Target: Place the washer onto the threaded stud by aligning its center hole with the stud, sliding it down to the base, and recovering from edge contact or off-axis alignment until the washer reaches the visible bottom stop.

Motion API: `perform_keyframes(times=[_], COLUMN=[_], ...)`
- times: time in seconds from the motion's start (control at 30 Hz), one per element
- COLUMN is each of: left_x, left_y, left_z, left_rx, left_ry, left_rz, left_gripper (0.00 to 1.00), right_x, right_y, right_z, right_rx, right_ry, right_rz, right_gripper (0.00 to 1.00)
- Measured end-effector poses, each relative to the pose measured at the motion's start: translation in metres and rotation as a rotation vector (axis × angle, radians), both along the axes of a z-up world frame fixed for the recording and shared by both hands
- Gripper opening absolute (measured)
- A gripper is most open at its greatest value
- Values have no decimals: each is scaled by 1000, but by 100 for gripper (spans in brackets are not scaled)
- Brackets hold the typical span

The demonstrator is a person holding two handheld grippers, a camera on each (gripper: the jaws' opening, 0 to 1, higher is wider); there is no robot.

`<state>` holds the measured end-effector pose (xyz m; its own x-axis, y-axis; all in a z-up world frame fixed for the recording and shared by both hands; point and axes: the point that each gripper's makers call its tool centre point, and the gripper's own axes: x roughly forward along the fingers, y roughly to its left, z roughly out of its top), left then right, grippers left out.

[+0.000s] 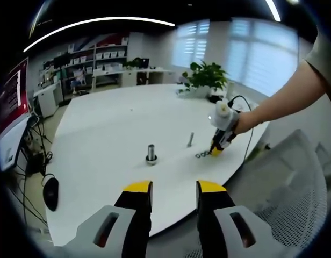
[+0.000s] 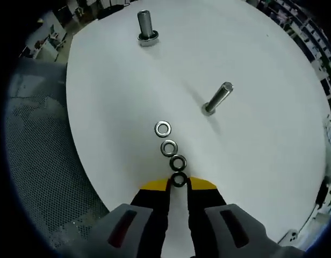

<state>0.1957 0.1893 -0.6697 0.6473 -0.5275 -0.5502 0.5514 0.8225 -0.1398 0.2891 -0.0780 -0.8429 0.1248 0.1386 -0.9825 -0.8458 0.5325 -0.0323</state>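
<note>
Now your right gripper seemingly pinches the nearest washer of four on the worktop, near the stud; your left gripper hangs spread.

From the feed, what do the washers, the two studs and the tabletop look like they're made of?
Washers: probably steel, grey with a bright sheen; the one at the right gripper looks darker. Studs: bare metal, likely steel, silvery with highlights. Table: smooth matte white, maybe laminate; can't tell.
</note>
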Motion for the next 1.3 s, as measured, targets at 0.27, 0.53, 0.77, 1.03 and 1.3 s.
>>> perform_keyframes(times=[0.27, 0.53, 0.77, 1.03, 1.3], left_x=[0, 1, 2, 1, 1], left_y=[1, 2, 2, 1, 1], left_z=[-1, 0, 2, 2, 3], left_rx=[5, 1, -5, -5, -3], left_ry=[-1, -5, -8, -14, -14], left_rz=[6, 8, 13, 8, 7], left_gripper=[31, 31, 30, 30, 30], right_x=[0, -7, 1, 25, 54], right_y=[0, -4, -4, 13, 39], right_z=[0, 2, 23, 55, 80], right_rx=[37, 18, 49, 106, 145], right_ry=[-31, -29, -71, -140, -199], right_rz=[-51, -42, -55, -55, -23], right_gripper=[13, 13, 13, 13, 13])
